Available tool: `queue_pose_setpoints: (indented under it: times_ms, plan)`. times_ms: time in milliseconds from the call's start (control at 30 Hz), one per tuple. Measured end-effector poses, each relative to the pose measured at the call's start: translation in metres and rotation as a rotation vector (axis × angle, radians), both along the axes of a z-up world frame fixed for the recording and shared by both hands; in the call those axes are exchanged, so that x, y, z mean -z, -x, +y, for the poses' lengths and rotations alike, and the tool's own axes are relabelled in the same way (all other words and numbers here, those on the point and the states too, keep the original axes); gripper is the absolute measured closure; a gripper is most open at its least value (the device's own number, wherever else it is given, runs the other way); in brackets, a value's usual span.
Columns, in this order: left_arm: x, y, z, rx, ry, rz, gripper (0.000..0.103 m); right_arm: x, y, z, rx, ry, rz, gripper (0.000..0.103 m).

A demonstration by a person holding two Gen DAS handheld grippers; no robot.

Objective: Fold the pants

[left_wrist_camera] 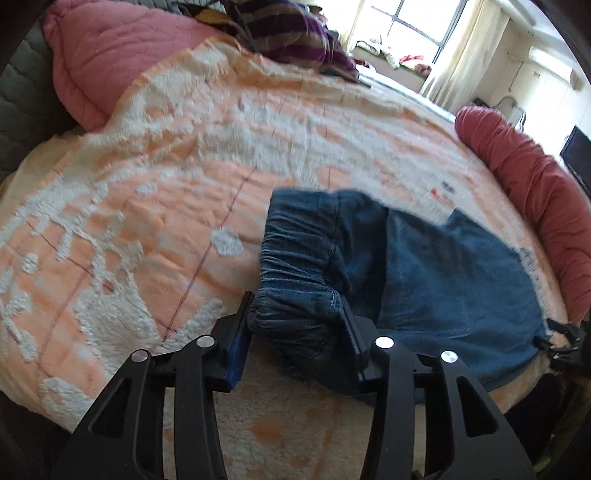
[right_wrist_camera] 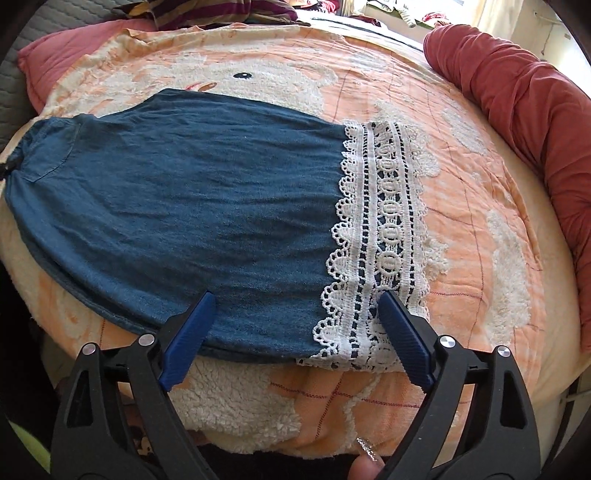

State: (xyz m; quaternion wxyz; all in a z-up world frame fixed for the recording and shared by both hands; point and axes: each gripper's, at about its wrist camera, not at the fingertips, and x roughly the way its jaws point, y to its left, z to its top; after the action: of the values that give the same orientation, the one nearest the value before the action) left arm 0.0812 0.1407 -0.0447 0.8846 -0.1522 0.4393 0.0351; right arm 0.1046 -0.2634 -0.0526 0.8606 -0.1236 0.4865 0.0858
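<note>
Blue denim pants [right_wrist_camera: 192,206] with a white lace hem [right_wrist_camera: 384,229] lie flat on the orange and white bed blanket [right_wrist_camera: 472,206]. In the left wrist view the pants [left_wrist_camera: 443,273] show their gathered elastic waistband [left_wrist_camera: 295,258] bunched between the fingers of my left gripper [left_wrist_camera: 297,317], which is shut on it near the bed's front edge. My right gripper [right_wrist_camera: 295,314] is open. Its blue fingers [right_wrist_camera: 188,332] straddle the near edge of the pant leg beside the lace, over the fabric. The right gripper also shows in the left wrist view [left_wrist_camera: 565,339], at the far right edge.
A red bolster [right_wrist_camera: 524,110] lies along the right side of the bed. A pink quilted pillow [left_wrist_camera: 110,62] and striped bedding [left_wrist_camera: 288,33] lie at the far end. A window [left_wrist_camera: 406,22] is behind. The bed's front edge drops off just below both grippers.
</note>
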Motion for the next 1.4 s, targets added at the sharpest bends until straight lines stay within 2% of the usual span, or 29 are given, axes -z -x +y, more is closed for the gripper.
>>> queue_pose_setpoints:
  times_ms: [133, 200, 300, 400, 500, 600, 700, 767, 833, 900, 1000, 1067, 1167, 1233, 1367, 1400]
  plan:
    - [-0.004, 0.003, 0.006, -0.017, 0.024, -0.003, 0.044, 0.0, 0.0, -0.002, 0.005, -0.011, 0.003, 0.018]
    - [-0.017, 0.01, 0.008, -0.018, 0.031, -0.03, 0.044, 0.001, 0.0, -0.002, 0.007, -0.009, 0.003, 0.017]
    - [-0.046, 0.021, 0.001, -0.013, -0.057, -0.097, 0.045, 0.0, 0.0, 0.0, 0.006, 0.0, -0.002, 0.017]
    - [-0.068, 0.023, -0.01, 0.016, -0.066, -0.157, 0.042, 0.0, 0.001, -0.001, 0.006, -0.003, -0.003, 0.017]
    - [-0.08, 0.014, -0.032, 0.08, -0.065, -0.189, 0.041, -0.001, 0.001, -0.001, 0.003, -0.008, -0.008, 0.016]
    - [-0.081, -0.004, -0.063, 0.16, -0.054, -0.188, 0.026, -0.001, 0.002, -0.001, 0.003, -0.008, -0.009, 0.016]
    - [-0.082, -0.028, -0.102, 0.263, -0.043, -0.191, 0.026, -0.001, 0.002, -0.001, 0.003, -0.007, -0.007, 0.015]
    - [-0.077, -0.047, -0.127, 0.325, -0.037, -0.171, 0.026, -0.001, 0.001, 0.0, 0.003, -0.003, -0.006, 0.015]
    - [-0.065, -0.069, -0.15, 0.401, 0.015, -0.134, 0.026, 0.0, 0.001, 0.0, 0.003, -0.001, -0.005, 0.015]
    - [-0.05, -0.086, -0.164, 0.439, 0.031, -0.092, 0.026, 0.0, 0.001, 0.0, 0.005, -0.004, -0.004, 0.015]
    - [-0.016, -0.111, -0.174, 0.441, -0.037, 0.023, 0.026, 0.001, 0.001, 0.0, 0.006, -0.007, 0.0, 0.015]
    - [0.007, -0.114, -0.162, 0.385, -0.097, 0.094, 0.026, 0.001, 0.0, -0.001, 0.006, -0.011, 0.001, 0.015]
    - [0.014, -0.1, -0.136, 0.38, -0.05, 0.068, 0.026, 0.001, -0.001, -0.002, 0.008, -0.019, 0.007, 0.014]
    - [0.013, -0.09, -0.127, 0.373, -0.064, 0.05, 0.026, 0.002, -0.002, -0.003, 0.008, -0.019, 0.01, 0.014]
    - [0.003, -0.082, -0.118, 0.341, -0.043, 0.009, 0.026, 0.001, -0.002, -0.003, 0.006, -0.016, 0.003, 0.014]
    - [0.0, -0.081, -0.119, 0.34, -0.05, 0.002, 0.022, 0.0, -0.001, -0.003, 0.007, -0.017, -0.002, 0.014]
